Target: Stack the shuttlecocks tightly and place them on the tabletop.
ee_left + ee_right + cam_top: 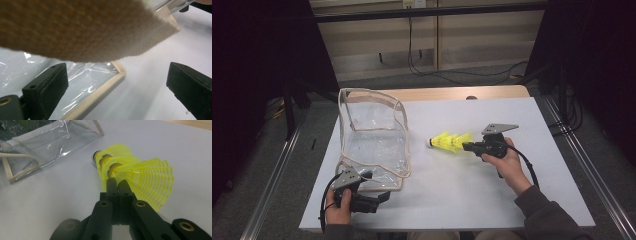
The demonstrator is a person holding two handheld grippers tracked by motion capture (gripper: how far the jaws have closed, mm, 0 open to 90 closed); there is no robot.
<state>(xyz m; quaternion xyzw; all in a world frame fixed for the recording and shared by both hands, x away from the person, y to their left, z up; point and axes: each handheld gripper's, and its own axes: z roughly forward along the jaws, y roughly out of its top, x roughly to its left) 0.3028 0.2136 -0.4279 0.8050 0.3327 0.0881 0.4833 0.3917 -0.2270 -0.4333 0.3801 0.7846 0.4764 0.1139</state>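
1. Where the white table (492,190) meets the person's side, two hands come in, each with a gripper.
2. Right gripper (469,146): at about 3 o'clock from the table's middle, pointing toward 9 o'clock. Jaws clenched on the skirt of the rearmost yellow shuttlecock; the right gripper view shows them pressed together with the mesh pinched between.
3. Shuttlecocks (449,141): three, yellow, nested one inside another in a row, cork noses toward 9 o'clock. The stack (130,173) lies low over the table, just right of the bag; whether it touches the surface I cannot tell.
4. Clear bag (374,145): see-through plastic with beige trim, standing at about 9 o'clock from the table's middle, its mouth open at the top. A beige strap loops down its near right side.
5. Left gripper (384,196): at about 7 o'clock, at the bag's near edge. Jaws released, standing wide apart; in the left gripper view the bag's trimmed corner (117,75) lies between them, untouched by either pad.
6. Beige woven strap (82,32): hangs close across the top of the left gripper view, blurred.
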